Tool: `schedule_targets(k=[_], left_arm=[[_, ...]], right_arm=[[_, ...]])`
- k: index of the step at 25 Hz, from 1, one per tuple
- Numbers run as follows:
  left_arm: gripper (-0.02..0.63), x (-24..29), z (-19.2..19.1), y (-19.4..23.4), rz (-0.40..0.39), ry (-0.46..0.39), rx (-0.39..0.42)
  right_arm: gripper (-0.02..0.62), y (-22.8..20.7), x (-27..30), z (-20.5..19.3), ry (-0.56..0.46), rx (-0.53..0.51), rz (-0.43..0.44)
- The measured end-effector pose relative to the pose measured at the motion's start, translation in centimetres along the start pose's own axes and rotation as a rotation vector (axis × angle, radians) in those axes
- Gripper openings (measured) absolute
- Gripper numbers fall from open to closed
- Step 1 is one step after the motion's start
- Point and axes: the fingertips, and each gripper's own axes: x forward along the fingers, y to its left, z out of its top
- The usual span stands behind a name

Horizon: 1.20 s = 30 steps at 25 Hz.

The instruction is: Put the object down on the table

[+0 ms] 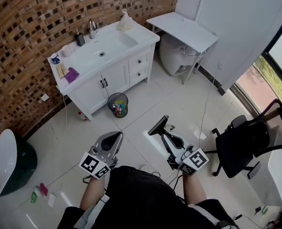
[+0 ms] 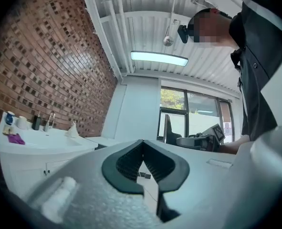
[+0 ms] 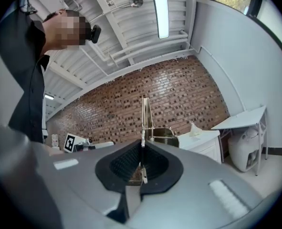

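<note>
My right gripper (image 1: 165,130) is shut on a thin flat metal object (image 1: 158,125), which looks dark in the head view and sticks forward from the jaws. In the right gripper view that object (image 3: 144,120) stands edge-on as a narrow strip with a brassy curved part (image 3: 163,135) beside it. My left gripper (image 1: 114,138) is held low in front of the person, its pads (image 2: 131,161) meeting at the tips with nothing between them. The white folding table (image 1: 181,28) stands far off at the back right wall, also seen in the right gripper view (image 3: 241,119).
A white sink cabinet (image 1: 124,68) stands against the brick wall, a small bin (image 1: 118,104) in front of it. A white appliance (image 1: 175,56) sits under the table. A black office chair (image 1: 245,144) is at the right, a dark green tub (image 1: 21,163) at the left.
</note>
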Motion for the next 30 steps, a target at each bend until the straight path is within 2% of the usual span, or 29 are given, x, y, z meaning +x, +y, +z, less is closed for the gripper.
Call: schedule_targets(k=[6, 13, 30], left_arm=[[-0.003, 5.0, -0.6, -1.8, -0.170, 0.046, -0.007], [-0.002, 8.7, 0.0, -2.0, -0.295, 0.048, -0.010], [-0.003, 9.8, -0.5, 0.7, -0.437, 0.076, -0.047]], right_arm=[[0.009, -2.6, -3.6, 1.4, -0.058, 0.022, -0.171], [0.009, -3.1, -4.7, 3.0, -0.097, 0.005, -0.273], [0.009, -2.4, -3.5, 3.3, -0.096, -0.026, -0.440]])
